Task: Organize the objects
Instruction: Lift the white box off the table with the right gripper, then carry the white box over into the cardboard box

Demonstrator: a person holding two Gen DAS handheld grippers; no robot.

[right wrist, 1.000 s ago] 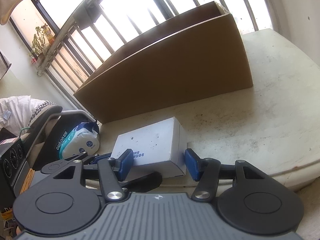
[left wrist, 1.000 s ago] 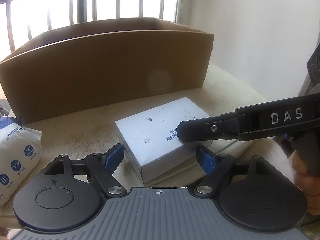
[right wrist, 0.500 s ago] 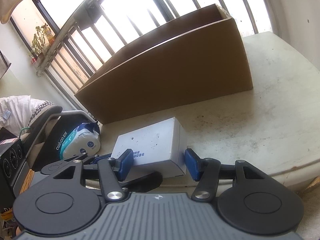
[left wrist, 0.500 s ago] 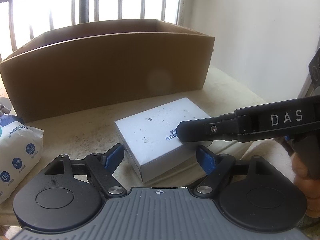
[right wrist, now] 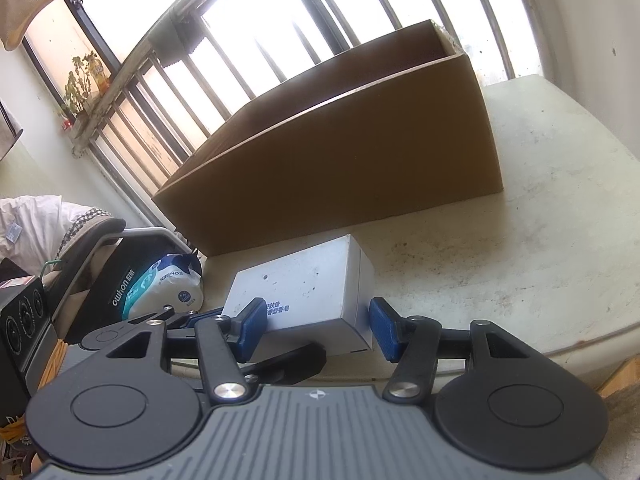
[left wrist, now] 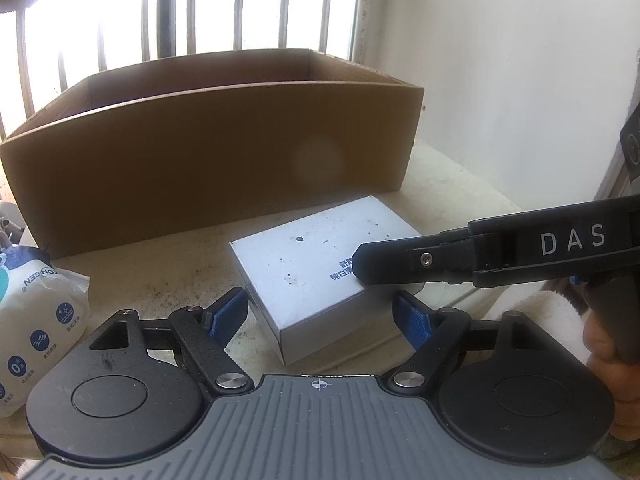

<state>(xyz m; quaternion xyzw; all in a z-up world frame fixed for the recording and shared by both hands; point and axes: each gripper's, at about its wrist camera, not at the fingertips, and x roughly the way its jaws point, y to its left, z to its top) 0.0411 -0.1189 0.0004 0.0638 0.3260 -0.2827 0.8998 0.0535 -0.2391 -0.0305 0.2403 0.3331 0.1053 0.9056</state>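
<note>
In the left wrist view, the white box (left wrist: 316,268) lies on the table (left wrist: 460,176), in front of the carton (left wrist: 212,148). The left gripper (left wrist: 320,314) is open, with its blue pads on both sides of the box's near corner, not touching. The right gripper's finger (left wrist: 400,264) crosses over the box top. A wipes pack (left wrist: 36,320) lies at the left. In the right wrist view, the right gripper (right wrist: 318,326) stands around the box (right wrist: 308,284); whether its pads press the box I cannot tell. Only here a chair (right wrist: 100,252) shows beside the table.
</note>
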